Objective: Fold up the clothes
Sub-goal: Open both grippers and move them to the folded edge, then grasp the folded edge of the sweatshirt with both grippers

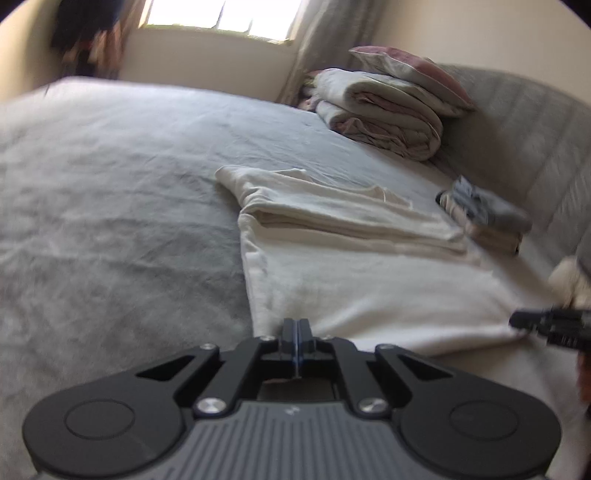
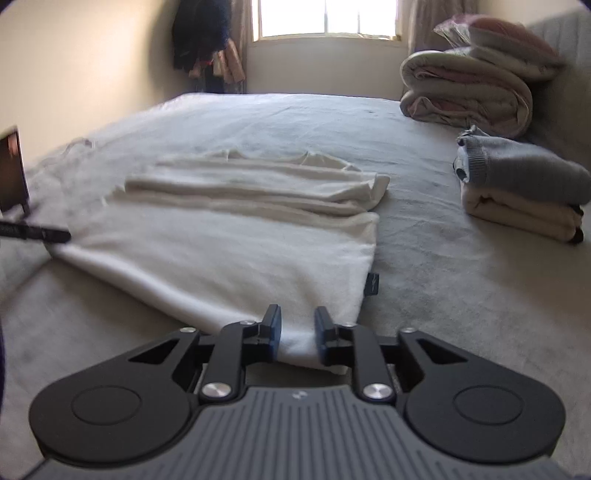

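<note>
Daylight glaring through the window [image 2: 327, 18] ahead of me, blown out white, bed [image 2: 424, 258] below it softly lit, motion blur throughout, fisheye bending and darkening my corners

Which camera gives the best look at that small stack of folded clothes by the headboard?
The right wrist view: the folded stack is sharp, grey knit atop cream layers. In the left wrist view the stack is smaller and motion-blurred.

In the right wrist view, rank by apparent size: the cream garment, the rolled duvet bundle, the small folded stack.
1. cream garment, largest by far, though it lies nearest the camera.
2. rolled duvet bundle.
3. small folded stack, looks close to the bundle in size; it lies nearer, so the order is unsure.
</note>
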